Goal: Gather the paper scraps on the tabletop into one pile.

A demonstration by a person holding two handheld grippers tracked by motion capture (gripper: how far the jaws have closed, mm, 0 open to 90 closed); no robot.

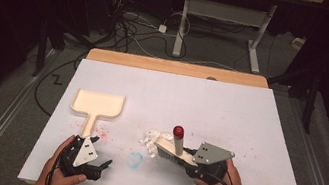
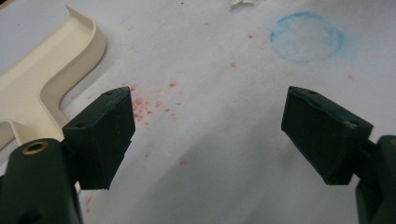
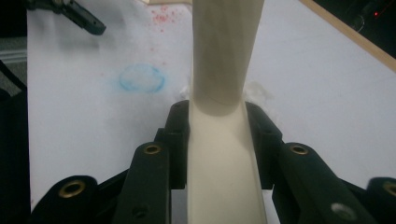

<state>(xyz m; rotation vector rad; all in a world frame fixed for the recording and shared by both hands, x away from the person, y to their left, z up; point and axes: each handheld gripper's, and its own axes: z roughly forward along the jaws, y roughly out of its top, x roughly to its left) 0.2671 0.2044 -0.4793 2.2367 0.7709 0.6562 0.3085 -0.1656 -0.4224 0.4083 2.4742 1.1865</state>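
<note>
A cream hand brush [image 1: 174,151] with a round handle capped in red sits tilted on the white table, right of centre near the front edge, its bristle edge down and its handle rising up and away. In the right gripper view, the brush's pale body [image 3: 223,154] is clamped between two black jaws, handle pointing away. Just left of the bristles lies a small heap of white paper scraps [image 1: 152,138], touching or nearly touching the brush. A cream dustpan [image 1: 98,104] lies flat at the left, open tray far, handle pointing near, well apart from the scraps.
</note>
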